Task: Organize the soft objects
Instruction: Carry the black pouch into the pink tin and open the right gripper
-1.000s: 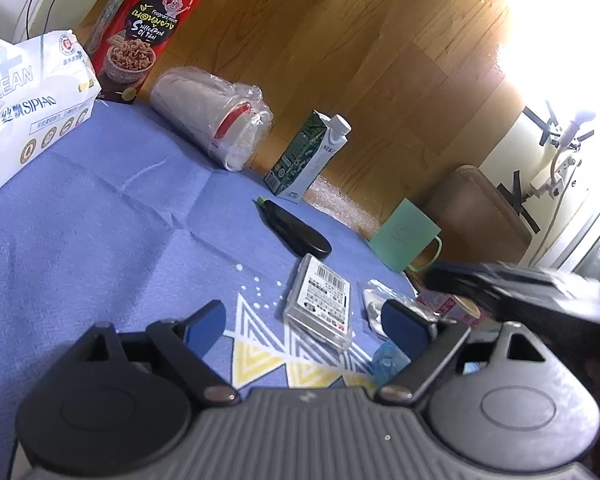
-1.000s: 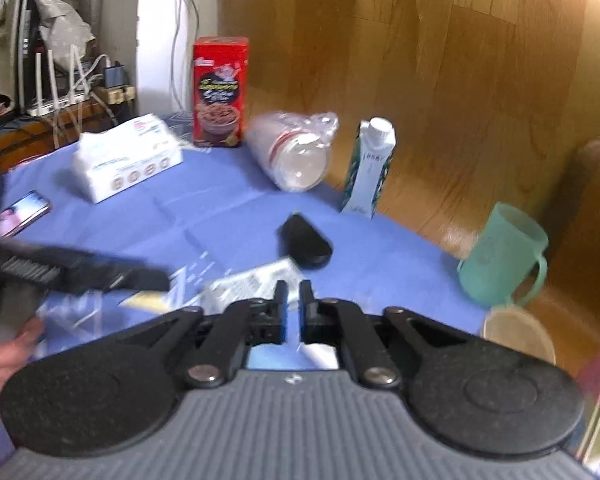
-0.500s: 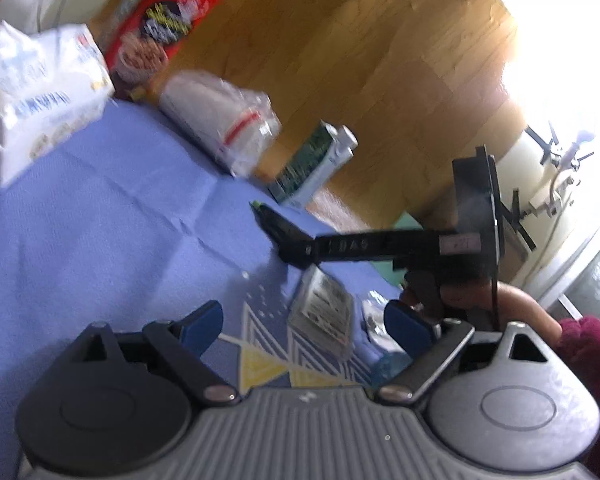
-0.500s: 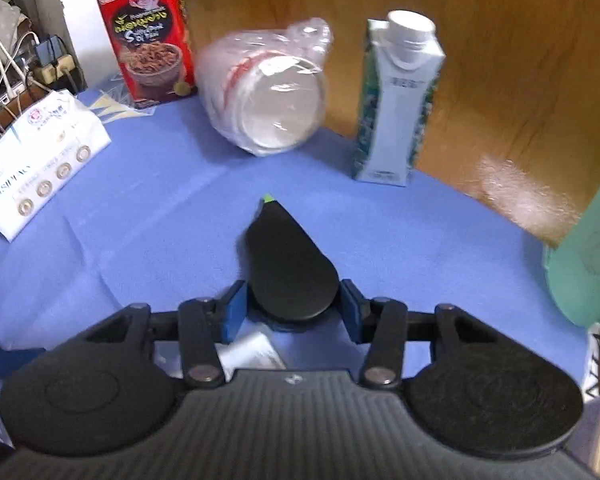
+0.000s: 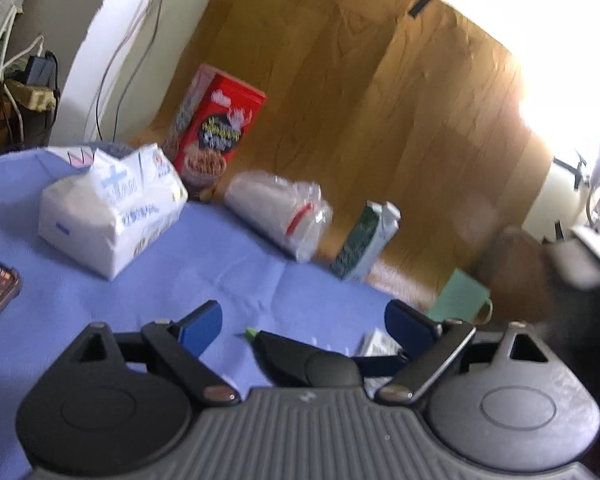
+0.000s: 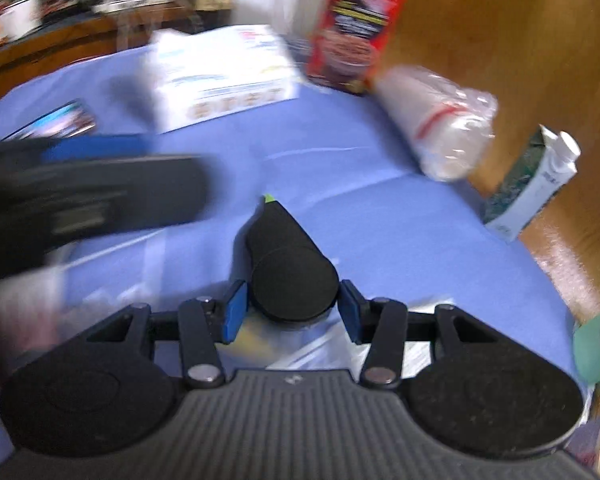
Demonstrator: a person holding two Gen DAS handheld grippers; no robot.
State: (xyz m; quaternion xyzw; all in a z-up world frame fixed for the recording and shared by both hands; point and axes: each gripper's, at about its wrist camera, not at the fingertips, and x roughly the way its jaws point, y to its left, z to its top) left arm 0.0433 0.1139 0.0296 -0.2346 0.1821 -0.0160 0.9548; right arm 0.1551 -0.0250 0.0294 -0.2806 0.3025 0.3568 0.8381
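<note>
A black eggplant-shaped soft toy [image 6: 290,264] with a green tip lies on the blue cloth [image 6: 380,232]. My right gripper [image 6: 292,312] has its blue pads on both sides of the toy's round end, close to it; contact is unclear. The same toy [image 5: 308,360] shows between the open fingers of my left gripper [image 5: 304,324], which hovers above it. The left gripper passes as a blurred dark shape [image 6: 92,200] in the right wrist view. A white tissue pack [image 5: 112,212] and a plastic-wrapped white roll [image 5: 280,212] lie further back.
A red cereal box [image 5: 220,124] and a small green-white carton [image 5: 364,244] stand at the cloth's far edge against the wooden wall. A green mug [image 5: 460,300] is at the right. A phone [image 6: 52,126] lies at left. A flat white packet [image 5: 380,344] lies beside the toy.
My left gripper has swung left and now sits over the toy. My right gripper stays around the toy's round end, and its view has tilted and blurred.
</note>
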